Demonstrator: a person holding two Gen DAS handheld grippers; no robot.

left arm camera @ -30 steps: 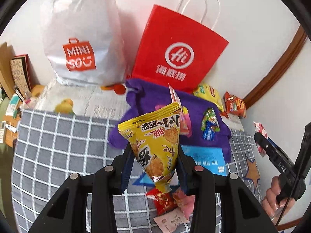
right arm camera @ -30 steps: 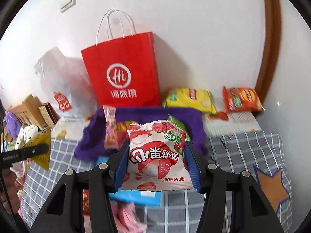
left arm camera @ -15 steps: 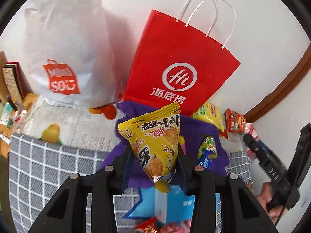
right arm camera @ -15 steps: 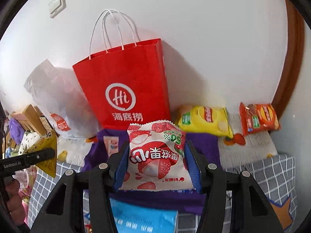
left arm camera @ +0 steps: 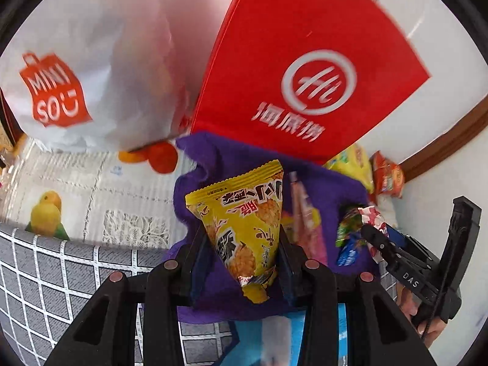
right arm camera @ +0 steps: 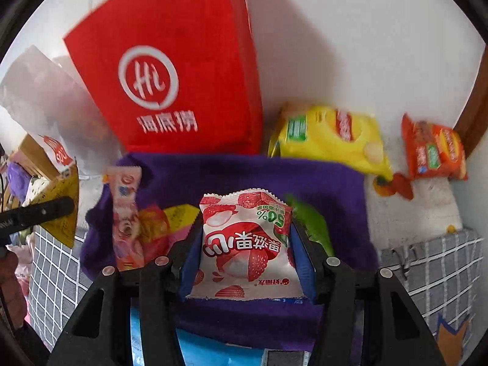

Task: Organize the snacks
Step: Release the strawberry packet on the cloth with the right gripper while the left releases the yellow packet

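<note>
My left gripper [left arm camera: 242,244] is shut on a yellow snack packet [left arm camera: 244,219], held upright over a purple felt basket [left arm camera: 201,201]. In the right wrist view my right gripper [right arm camera: 245,259] is shut on a white and red lychee candy packet [right arm camera: 245,250] above the same purple basket [right arm camera: 274,177]. Inside the basket lie a pink stick packet [right arm camera: 123,213], an orange-yellow packet [right arm camera: 158,225] and a green packet [right arm camera: 311,225]. The right gripper with its packet [left arm camera: 373,228] shows at the right edge of the left wrist view. The left gripper's finger and yellow packet [right arm camera: 59,210] show at the left of the right wrist view.
A red paper bag [right arm camera: 170,70] stands against the wall behind the basket, a white Miniso bag [left arm camera: 76,70] to its left. A yellow chip bag [right arm camera: 329,140] and an orange packet [right arm camera: 433,152] lie at the back right. A blue packet [right arm camera: 207,350] lies in front on the grey checked cloth [left arm camera: 45,274].
Both grippers have moved forward and down toward the purple basket, each keeping its packet. The red bag and basket now look much nearer and larger.
</note>
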